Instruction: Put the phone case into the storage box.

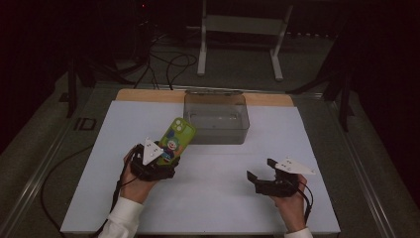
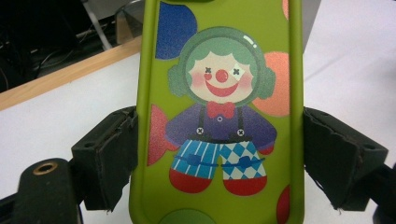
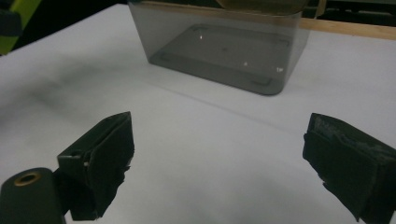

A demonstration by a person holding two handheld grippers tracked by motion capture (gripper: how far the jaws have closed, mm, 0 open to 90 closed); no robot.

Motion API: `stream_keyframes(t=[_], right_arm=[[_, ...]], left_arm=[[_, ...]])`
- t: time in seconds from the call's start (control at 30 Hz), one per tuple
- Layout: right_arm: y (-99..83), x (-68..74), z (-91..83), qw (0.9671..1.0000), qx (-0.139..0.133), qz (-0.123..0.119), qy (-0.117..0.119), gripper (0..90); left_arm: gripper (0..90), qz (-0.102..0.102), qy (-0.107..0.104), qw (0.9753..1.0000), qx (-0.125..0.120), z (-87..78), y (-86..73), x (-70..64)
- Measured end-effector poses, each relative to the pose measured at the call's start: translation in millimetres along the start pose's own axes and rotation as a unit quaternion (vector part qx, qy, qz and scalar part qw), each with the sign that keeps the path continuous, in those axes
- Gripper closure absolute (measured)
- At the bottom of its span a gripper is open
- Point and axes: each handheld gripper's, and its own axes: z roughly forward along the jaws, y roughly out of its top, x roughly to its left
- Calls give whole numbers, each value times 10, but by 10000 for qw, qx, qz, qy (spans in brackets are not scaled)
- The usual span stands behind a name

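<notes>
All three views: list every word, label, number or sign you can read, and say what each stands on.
"ID": pale marking on the dark floor left of the table, in the high view; the reading is uncertain.
Phone case held in the left gripper: a clown picture, no lettering.
Clear box, right gripper: no text.

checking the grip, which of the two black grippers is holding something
The left gripper: its jaws clamp the long edges of the green clown-print phone case. The right gripper is open with nothing between its jaws.
</notes>
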Motion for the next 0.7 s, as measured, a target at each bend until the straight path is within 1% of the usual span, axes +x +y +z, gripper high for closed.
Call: stream_keyframes(t=[0.03, 0.13, 0.17, 0.23, 0.27, 0.5, 0.53, 0.57, 0.6, 0.7], right_arm=[[35, 37, 33, 10000, 27, -54, 79, 87], [76, 72, 59, 9999, 17, -75, 114, 88], [120, 101, 80, 9998, -8, -78, 174, 88], [142, 118, 90, 9998, -24, -76, 192, 88], [164, 131, 100, 9997, -20, -115, 223, 88], [277, 219, 189, 9994, 65, -199, 276, 88], [277, 219, 189, 9994, 65, -199, 276, 92], [277, 219, 189, 9994, 65, -199, 276, 92], [327, 276, 251, 9992, 89, -173, 362, 92], [369, 308, 294, 9989, 95, -88, 441, 92]], left_arm=[[159, 19, -15, 10000, -29, 7, 15, -23], [160, 44, -31, 10000, -28, 11, 29, -40], [159, 43, -44, 10000, -48, 17, 39, -56], [159, 53, -50, 10000, -58, 23, 44, -63], [159, 53, -59, 10000, -60, 30, 51, -70], [159, 49, -96, 9999, -84, 65, 87, -101], [159, 49, -96, 9999, -84, 65, 87, -101], [159, 42, -117, 9999, -98, 91, 102, -130], [159, 38, -122, 9999, -104, 96, 104, -135], [159, 22, -123, 9998, -123, 108, 108, -154]])
